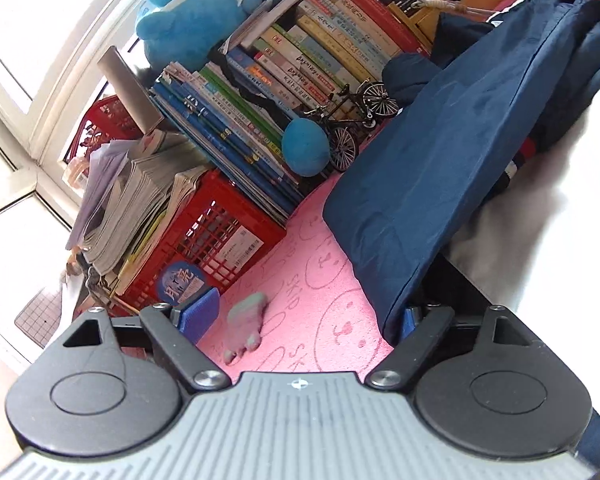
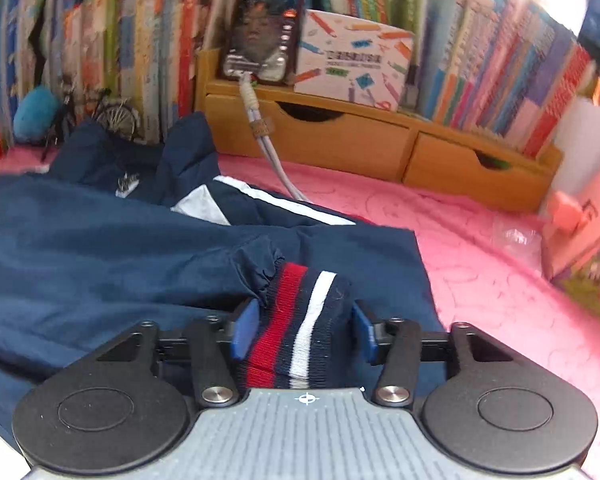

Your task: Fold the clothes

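Note:
A navy jacket (image 2: 100, 248) with white panels lies spread on the pink mat (image 2: 480, 280). Its striped cuff (image 2: 300, 320), red, navy and white, sits between the blue pads of my right gripper (image 2: 304, 332); the pads flank it without squeezing it. In the left wrist view the jacket (image 1: 440, 168) hangs as a flat navy sheet on the right, and its lower edge drapes over the right finger. My left gripper (image 1: 304, 316) stands wide open over the mat (image 1: 300, 280), with its left pad (image 1: 198, 314) bare and nothing between the jaws.
A red crate (image 1: 220, 240) with papers, a row of books (image 1: 260, 100), a blue plush (image 1: 306, 146) and a toy bicycle (image 1: 352, 120) line the mat's far side. A small grey-green object (image 1: 246, 324) lies on the mat. A wooden drawer unit (image 2: 340, 136) and white cord (image 2: 276, 168) stand behind the jacket.

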`<state>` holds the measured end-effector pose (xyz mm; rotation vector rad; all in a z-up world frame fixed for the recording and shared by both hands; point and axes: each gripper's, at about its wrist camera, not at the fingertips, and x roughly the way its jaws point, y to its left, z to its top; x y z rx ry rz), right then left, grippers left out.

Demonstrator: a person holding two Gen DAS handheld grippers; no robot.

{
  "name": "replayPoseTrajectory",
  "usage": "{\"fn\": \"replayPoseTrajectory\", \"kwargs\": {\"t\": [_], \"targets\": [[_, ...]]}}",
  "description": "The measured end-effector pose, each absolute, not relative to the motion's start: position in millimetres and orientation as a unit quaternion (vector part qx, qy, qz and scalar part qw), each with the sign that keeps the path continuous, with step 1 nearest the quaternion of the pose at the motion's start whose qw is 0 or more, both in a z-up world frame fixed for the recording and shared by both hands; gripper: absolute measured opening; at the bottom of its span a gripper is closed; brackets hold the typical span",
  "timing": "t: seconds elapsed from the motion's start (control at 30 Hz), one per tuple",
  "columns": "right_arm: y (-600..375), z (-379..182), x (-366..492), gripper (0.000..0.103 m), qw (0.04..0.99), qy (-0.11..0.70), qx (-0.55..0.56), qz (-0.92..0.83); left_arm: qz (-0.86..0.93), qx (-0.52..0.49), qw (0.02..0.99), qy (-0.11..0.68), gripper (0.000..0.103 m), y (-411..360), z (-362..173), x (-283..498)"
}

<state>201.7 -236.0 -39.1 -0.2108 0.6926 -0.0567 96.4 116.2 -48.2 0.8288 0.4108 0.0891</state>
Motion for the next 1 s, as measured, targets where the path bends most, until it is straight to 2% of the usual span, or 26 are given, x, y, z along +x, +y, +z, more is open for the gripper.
{"fn": "replayPoseTrajectory", "kwargs": {"t": [0.07, 0.13, 0.17, 0.47, 0.63, 0.67, 0.73, 0.77, 1.0], "targets": [[-236, -41, 198, 0.063, 0.936, 0.328, -0.126, -0.024, 0.045, 0.384, 0.899, 0.207, 0.089, 116, -49, 101], [-239, -41, 200, 0.076, 0.936, 0.325, -0.132, -0.027, 0.047, 0.367, 0.903, 0.216, 0.089, 116, -49, 105], [-241, -40, 201, 0.079, 0.936, 0.327, -0.128, -0.030, 0.048, 0.359, 0.906, 0.221, 0.089, 117, -50, 107], [-265, 6, 171, 0.081, 0.948, 0.318, -0.012, -0.026, 0.049, 0.346, 0.912, 0.215, 0.089, 116, -53, 105], [-220, 18, 169, 0.080, 0.943, 0.325, 0.019, 0.074, 0.053, 0.339, 0.915, 0.213, 0.089, 117, -53, 104], [-204, 17, 171, 0.076, 0.939, 0.333, 0.012, 0.087, 0.053, 0.339, 0.915, 0.213, 0.089, 117, -53, 104], [-171, 14, 179, 0.036, 0.926, 0.358, 0.004, 0.115, 0.053, 0.338, 0.915, 0.214, 0.089, 117, -53, 104], [-158, 11, 181, 0.032, 0.923, 0.364, 0.002, 0.126, 0.052, 0.337, 0.915, 0.214, 0.089, 117, -53, 104], [-124, -14, 190, 0.031, 0.910, 0.399, -0.013, 0.116, 0.051, 0.331, 0.917, 0.219, 0.089, 119, -53, 106]]}}
